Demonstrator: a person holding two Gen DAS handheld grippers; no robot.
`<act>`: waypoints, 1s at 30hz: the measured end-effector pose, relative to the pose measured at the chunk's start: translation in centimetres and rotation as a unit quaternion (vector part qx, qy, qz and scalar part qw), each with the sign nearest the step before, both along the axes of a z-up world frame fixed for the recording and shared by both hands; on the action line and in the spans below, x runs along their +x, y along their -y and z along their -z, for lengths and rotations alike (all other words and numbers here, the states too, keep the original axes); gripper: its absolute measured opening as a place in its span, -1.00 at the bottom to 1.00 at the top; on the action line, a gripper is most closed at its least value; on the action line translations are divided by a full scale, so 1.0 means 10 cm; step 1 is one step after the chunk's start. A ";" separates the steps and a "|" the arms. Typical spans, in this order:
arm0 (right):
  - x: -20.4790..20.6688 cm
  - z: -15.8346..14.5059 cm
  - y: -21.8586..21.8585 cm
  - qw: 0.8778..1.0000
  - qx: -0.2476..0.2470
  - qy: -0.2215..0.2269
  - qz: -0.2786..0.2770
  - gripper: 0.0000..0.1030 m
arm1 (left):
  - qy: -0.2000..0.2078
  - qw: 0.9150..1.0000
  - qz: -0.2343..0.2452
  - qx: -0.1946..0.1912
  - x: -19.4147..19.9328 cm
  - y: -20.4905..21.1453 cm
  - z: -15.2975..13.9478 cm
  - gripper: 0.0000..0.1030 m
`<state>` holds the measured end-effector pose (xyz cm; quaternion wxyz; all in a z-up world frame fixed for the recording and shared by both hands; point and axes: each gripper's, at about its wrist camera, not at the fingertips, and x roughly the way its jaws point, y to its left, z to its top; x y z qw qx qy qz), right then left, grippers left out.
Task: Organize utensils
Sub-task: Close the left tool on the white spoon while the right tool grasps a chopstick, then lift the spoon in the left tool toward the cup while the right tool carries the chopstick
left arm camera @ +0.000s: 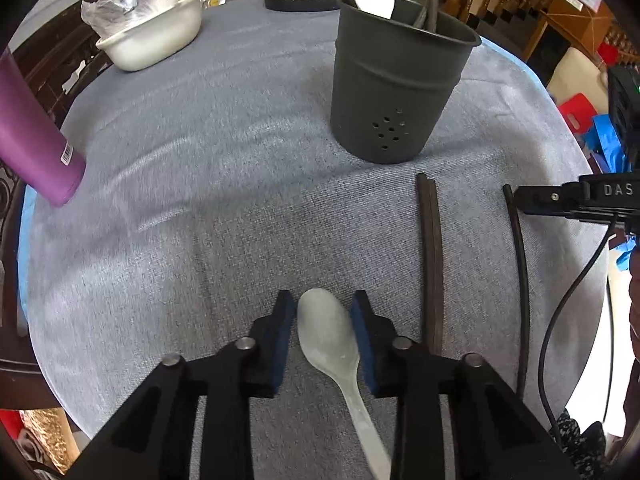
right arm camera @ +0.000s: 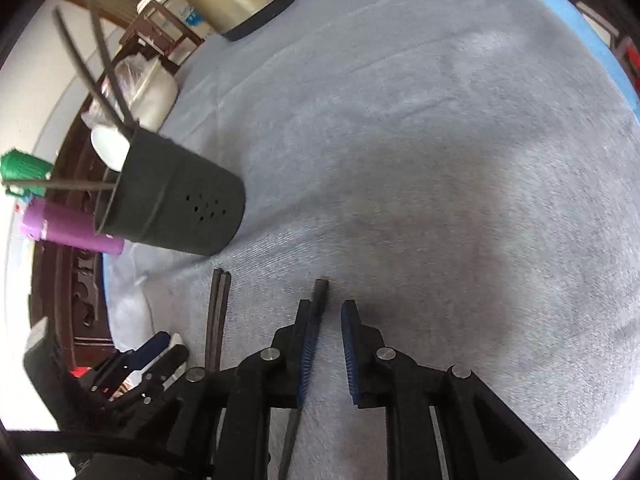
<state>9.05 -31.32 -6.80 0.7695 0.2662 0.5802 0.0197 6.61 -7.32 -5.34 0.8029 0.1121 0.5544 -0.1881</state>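
Both grippers straddling utensils, nothing gripped yet

My left gripper (left arm camera: 324, 312) gapes around the white spoon (left arm camera: 328, 330); my right gripper (right arm camera: 326, 312), open, has a single chopstick (right arm camera: 320, 300) against one pad. Closing off-centre could roll either away. Beyond stands the holder (left arm camera: 394, 92).

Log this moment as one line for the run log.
left gripper: open, jaws either side of white spoon | right gripper: open around single chopstick | chopstick pair: on cloth | holder: upright

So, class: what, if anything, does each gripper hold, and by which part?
Neither holds anything. The left gripper straddles the white spoon's bowl, open; the right gripper is open around a single chopstick.
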 end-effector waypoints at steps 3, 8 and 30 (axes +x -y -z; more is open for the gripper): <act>0.05 -0.04 -0.15 0.999 -0.044 0.000 -0.013 -0.66 | -0.001 1.000 -0.002 -0.013 -0.01 -0.06 0.02 -0.47; 0.07 -0.06 -0.34 0.994 -0.095 0.012 -0.049 -0.70 | 0.001 1.000 -0.012 -0.024 -0.06 -0.18 -0.01 -0.58; -0.26 -0.47 -0.33 0.984 -0.052 0.167 -0.042 -0.84 | -0.001 1.000 -0.012 0.004 -0.30 -0.41 -0.04 -0.05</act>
